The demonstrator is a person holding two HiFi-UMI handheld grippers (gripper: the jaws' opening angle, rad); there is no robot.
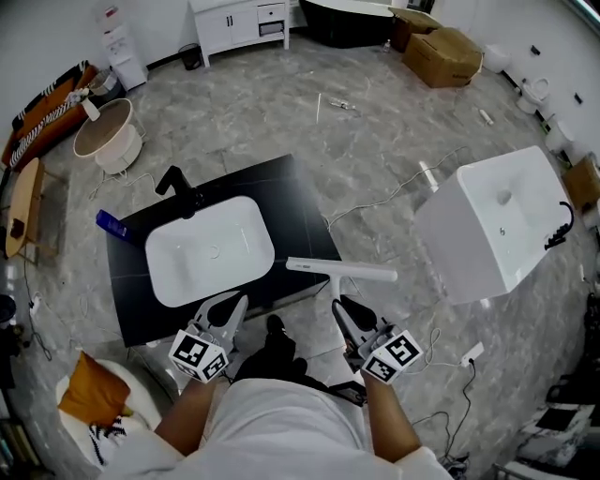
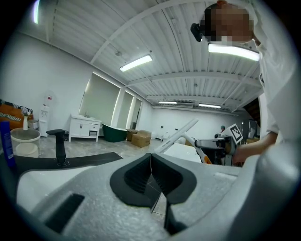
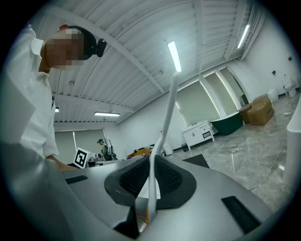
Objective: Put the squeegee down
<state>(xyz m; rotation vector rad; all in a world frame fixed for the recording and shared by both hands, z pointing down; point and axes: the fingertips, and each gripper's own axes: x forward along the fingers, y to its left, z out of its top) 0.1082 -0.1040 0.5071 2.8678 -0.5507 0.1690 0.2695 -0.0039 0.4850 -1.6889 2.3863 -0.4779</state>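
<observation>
A white squeegee point(image 1: 339, 269) is held upright over the front right corner of the black counter point(image 1: 127, 300), its blade level and its handle running down into my right gripper point(image 1: 347, 319). In the right gripper view the squeegee handle point(image 3: 162, 136) rises from between the closed jaws of my right gripper point(image 3: 151, 181). My left gripper point(image 1: 225, 314) hovers at the counter's front edge by the white basin point(image 1: 208, 248), shut and holding nothing. In the left gripper view the left gripper point(image 2: 151, 176) has its jaws pressed together, with the squeegee point(image 2: 176, 136) off to the right.
A black faucet point(image 1: 178, 190) and a blue bottle point(image 1: 111, 224) stand on the counter. A white sink block point(image 1: 497, 225) sits on the floor to the right, with cables around it. A round tub point(image 1: 105, 136), cardboard boxes point(image 1: 441, 52) and a white cabinet point(image 1: 239, 21) lie farther off.
</observation>
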